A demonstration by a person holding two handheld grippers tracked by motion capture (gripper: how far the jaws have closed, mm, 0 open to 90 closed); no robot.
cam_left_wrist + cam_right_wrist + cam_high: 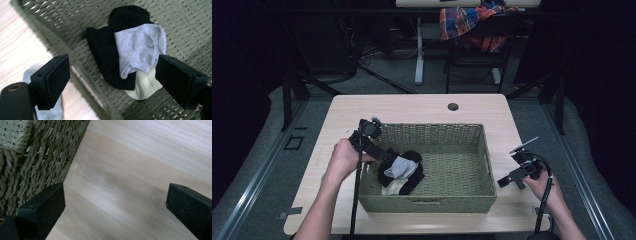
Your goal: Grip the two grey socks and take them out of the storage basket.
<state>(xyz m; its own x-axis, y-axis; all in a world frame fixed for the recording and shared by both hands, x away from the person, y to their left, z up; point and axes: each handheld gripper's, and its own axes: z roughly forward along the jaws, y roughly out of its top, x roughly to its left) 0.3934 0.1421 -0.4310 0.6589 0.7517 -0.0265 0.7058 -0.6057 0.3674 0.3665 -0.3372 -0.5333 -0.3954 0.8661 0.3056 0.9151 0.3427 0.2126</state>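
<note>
Left gripper (112, 82) fingers (53, 80) spread wide, holding nothing, hovering over the left rim of the woven basket (438, 204). Just beyond them, a pile inside the basket's left part: grey sock (140, 47) on top of a black sock (107, 47), cream sock (145, 85) peeking out beneath. Another pale grey sock (50, 113) lies on the wooden surface (17, 52) outside the basket, just under the left finger.

Right gripper (113, 212) fingers also wide, empty, over bare surface beside the basket's right wall, well apart from the socks.

Judgement: the socks look freshly dropped in; the grey one outside is the likely next pick. To do it well: pull the left gripper back clear of the rim, lower straight over the loose sock, pinch a bunched fold rather than a flat edge, lift high enough to clear the wall, release over the pile. Soft fabric can snag on the weave or slip.

No brands, labels or readable writing anywhere.
</note>
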